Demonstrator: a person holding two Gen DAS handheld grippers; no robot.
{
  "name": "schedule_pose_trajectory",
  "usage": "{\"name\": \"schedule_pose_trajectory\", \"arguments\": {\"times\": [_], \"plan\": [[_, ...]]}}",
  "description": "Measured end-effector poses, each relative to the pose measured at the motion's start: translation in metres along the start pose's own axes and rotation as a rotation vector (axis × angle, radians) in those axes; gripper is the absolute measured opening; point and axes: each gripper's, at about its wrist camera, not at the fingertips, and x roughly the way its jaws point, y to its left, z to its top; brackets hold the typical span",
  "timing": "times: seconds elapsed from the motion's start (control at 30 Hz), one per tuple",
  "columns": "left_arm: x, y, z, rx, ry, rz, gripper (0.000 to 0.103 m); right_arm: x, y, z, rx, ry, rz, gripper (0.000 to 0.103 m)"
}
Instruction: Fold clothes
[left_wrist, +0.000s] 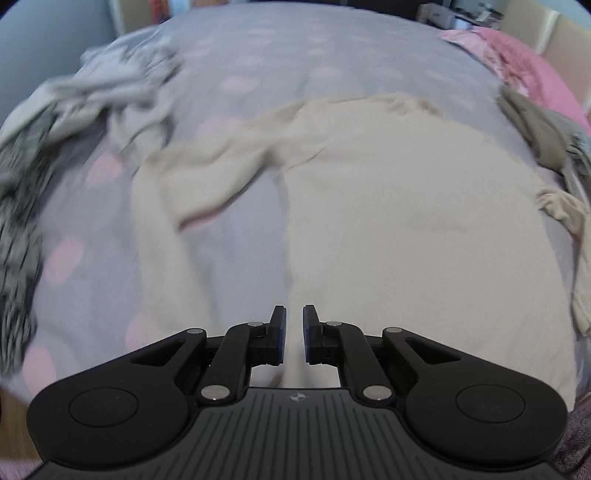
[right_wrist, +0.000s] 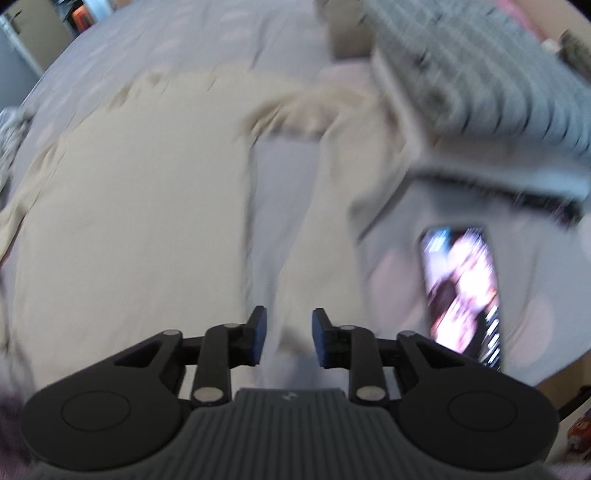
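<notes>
Cream long-sleeved knit top is seen spread flat on grey, pink-dotted bedsheet below both tools. Left gripper: jaws narrowly apart, nothing held. Right gripper: jaws parted wider, empty; lit phone to its right.

Cream long-sleeved top flat mid-bed; grey crumpled clothes far left, lit phone on bed, right.

One cream sweater, one phone, two tongs.

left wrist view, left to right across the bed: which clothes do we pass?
Grey patterned garment pile → cream long-sleeved top laid flat → olive-grey garment by the pink bedding, all on the grey pink-dotted bedspread.
</notes>
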Motion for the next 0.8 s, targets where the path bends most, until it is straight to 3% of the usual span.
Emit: {"name": "schedule_pose_trajectory", "arguments": {"times": [0.2, 0.3, 0.33, 0.4, 0.43, 0.6, 0.7, 0.8], "plan": [[0.02, -0.034, 0.036, 0.07, -0.043, -0.078, 0.009, 0.03, -0.006, 0.033, 0.006, -0.054, -0.059, 0.042], [0.035, -0.049, 0.048, 0.097, -0.015, -0.082, 0.009, 0.035, -0.006, 0.039, -0.028, -0.099, -0.115, 0.04], [0.039, -0.053, 0.051, 0.105, -0.004, -0.082, 0.009, 0.036, -0.006, 0.042, -0.04, -0.111, -0.13, 0.031], [0.045, -0.061, 0.058, 0.124, 0.014, -0.085, 0.009, 0.038, -0.005, 0.047, -0.052, -0.108, -0.132, 0.003], [0.046, -0.063, 0.06, 0.13, 0.013, -0.084, 0.009, 0.037, -0.005, 0.05, -0.05, -0.107, -0.124, 0.002], [0.05, -0.07, 0.064, 0.132, 0.001, -0.07, 0.009, 0.0, 0.02, 0.058, -0.081, -0.219, -0.042, 0.002], [0.052, -0.07, 0.063, 0.122, 0.004, -0.084, 0.009, -0.029, 0.047, 0.063, -0.126, -0.29, 0.058, 0.002], [0.047, -0.072, 0.061, 0.133, -0.014, -0.11, 0.009, -0.05, 0.083, 0.065, -0.198, -0.308, 0.211, 0.002]]}}
